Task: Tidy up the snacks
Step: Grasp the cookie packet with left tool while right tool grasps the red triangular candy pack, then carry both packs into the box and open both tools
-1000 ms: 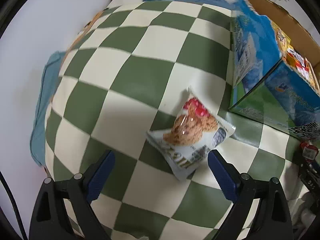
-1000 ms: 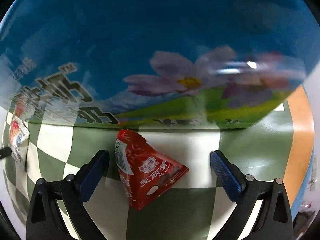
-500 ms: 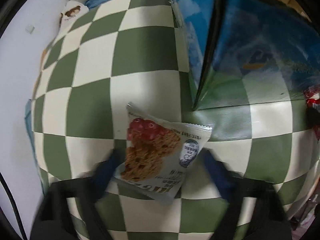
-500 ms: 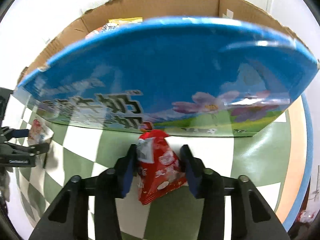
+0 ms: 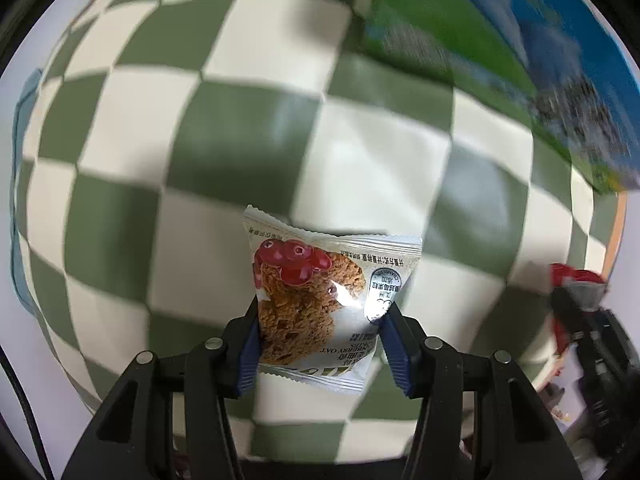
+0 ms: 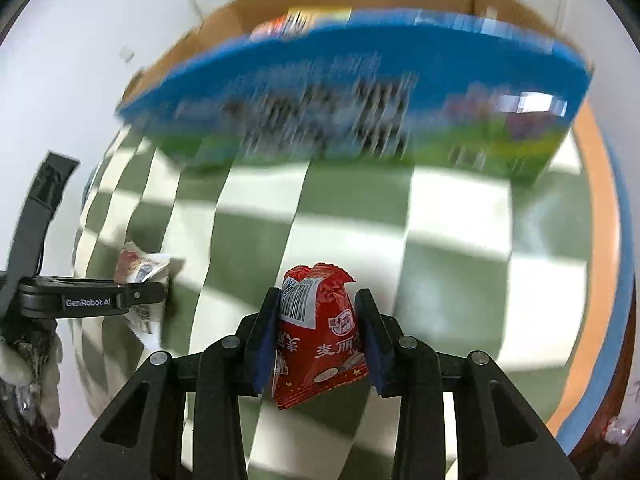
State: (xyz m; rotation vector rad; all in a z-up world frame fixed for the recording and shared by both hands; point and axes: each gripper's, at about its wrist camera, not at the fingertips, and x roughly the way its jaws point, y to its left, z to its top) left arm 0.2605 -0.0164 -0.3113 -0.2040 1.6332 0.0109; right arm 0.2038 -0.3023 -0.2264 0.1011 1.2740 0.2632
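Snacks are in hand: left tool (image 5: 320,344) closing on the white cookie packet (image 5: 320,300), right tool (image 6: 316,340) clamped on the red packet (image 6: 320,340), both over the checked table (image 5: 240,140) near the blue box (image 6: 360,92). Advice: clear the box wall before releasing, one tool at a time.

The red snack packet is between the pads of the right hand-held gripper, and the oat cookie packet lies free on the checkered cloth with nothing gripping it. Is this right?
One part is wrong. The oat cookie packet is not lying free: the left hand-held gripper has its pads on both sides of it, jaws closing, as the left wrist view shows. The red snack packet is indeed between the pads of the right hand-held gripper.
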